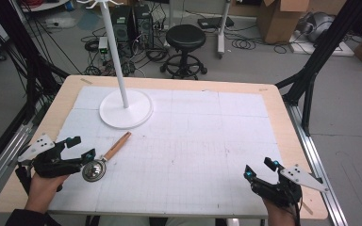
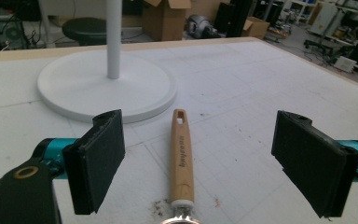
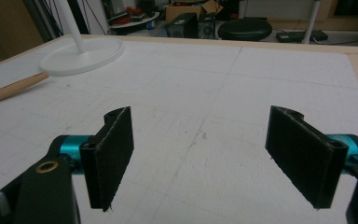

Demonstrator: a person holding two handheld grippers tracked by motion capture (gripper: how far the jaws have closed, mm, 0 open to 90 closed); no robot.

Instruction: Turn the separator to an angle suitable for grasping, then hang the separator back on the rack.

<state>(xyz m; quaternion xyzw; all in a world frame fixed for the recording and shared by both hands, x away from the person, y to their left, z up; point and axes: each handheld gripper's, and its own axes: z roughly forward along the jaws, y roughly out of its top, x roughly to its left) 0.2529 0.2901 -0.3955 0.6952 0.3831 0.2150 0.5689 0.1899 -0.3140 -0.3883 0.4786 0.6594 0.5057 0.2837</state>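
A utensil with a wooden handle [image 1: 117,145] and a round metal head [image 1: 94,171] lies on the white mat at the near left. My left gripper [image 1: 81,148] stands open just left of the metal head. In the left gripper view the wooden handle [image 2: 182,158] runs up between the two wide-apart jaws, untouched by either pad. My right gripper [image 1: 262,168] is open at the near right, resting low over bare mat, with nothing between its pads [image 3: 114,156]. The wooden handle [image 3: 11,89] shows far off to the left in the right gripper view.
A white stand with a round base [image 1: 126,109] and a tall pole [image 1: 114,52] sits at the back left of the mat. The wooden table edge [image 1: 283,101] frames the mat. A black stool [image 1: 185,38], cables and cardboard boxes lie on the floor beyond.
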